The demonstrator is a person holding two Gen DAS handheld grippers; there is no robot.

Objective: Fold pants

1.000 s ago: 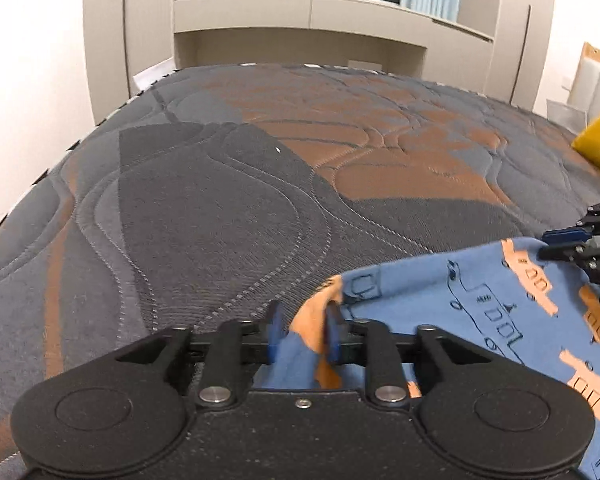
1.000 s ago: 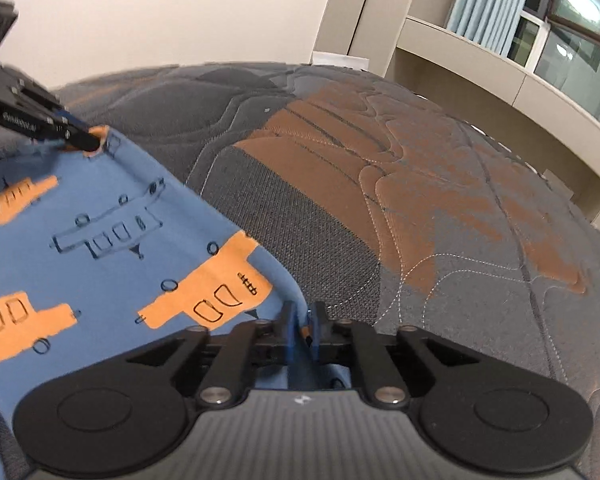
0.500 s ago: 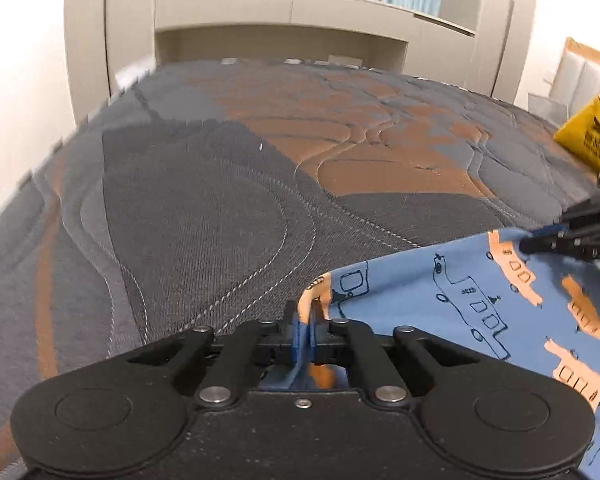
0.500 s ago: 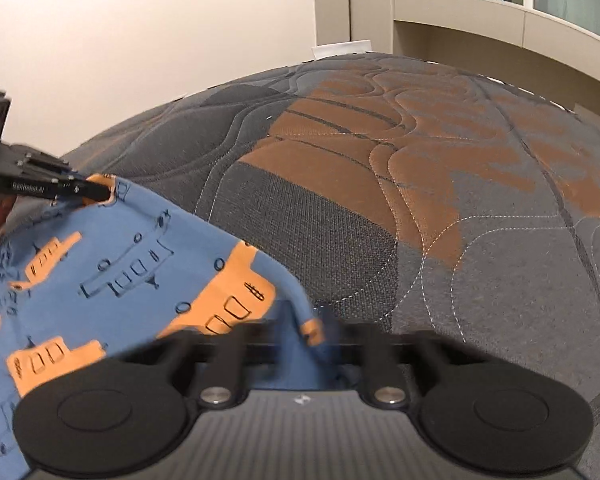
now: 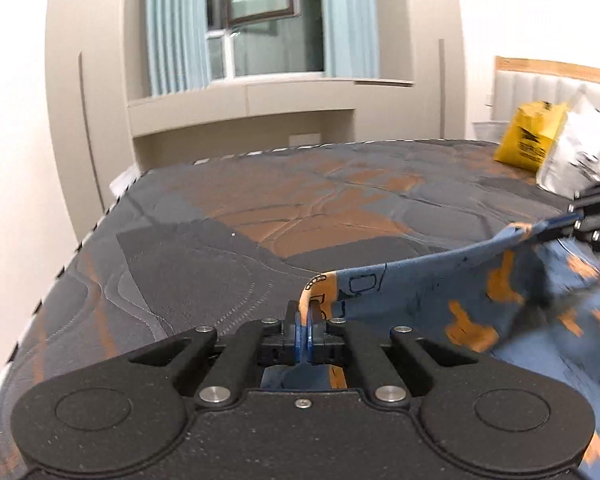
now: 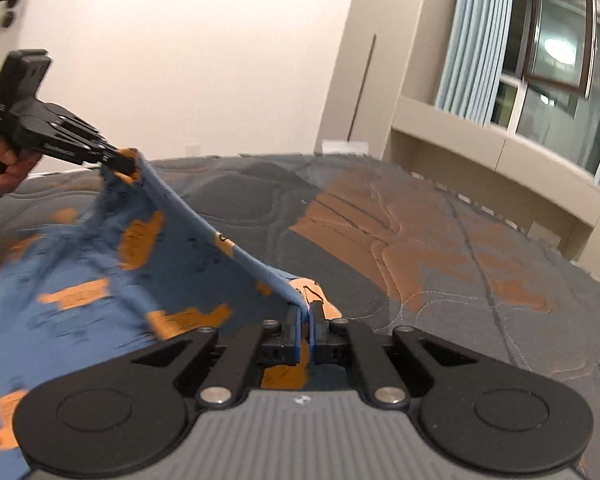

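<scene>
The left gripper (image 5: 305, 334) is clenched on one corner of the pants (image 5: 460, 300), its two blue pads pressed together with only a thin fold of orange-and-blue cloth between them. The right gripper (image 6: 305, 334) is likewise closed tight on another corner of the same edge, a sliver of fabric pinched between its pads. The blue pants with their orange print hang between the two tools, lifted above the mattress (image 5: 240, 240); the held edge runs taut from one gripper to the other, and the rest of the cloth drapes down toward the near edge of the mattress, blurred. In the right wrist view a hand (image 6: 8, 160) grips the left tool's handle. A yellow bag (image 5: 530, 136) lies near the mattress's far right corner, beside a white pillow (image 5: 580, 152).
</scene>
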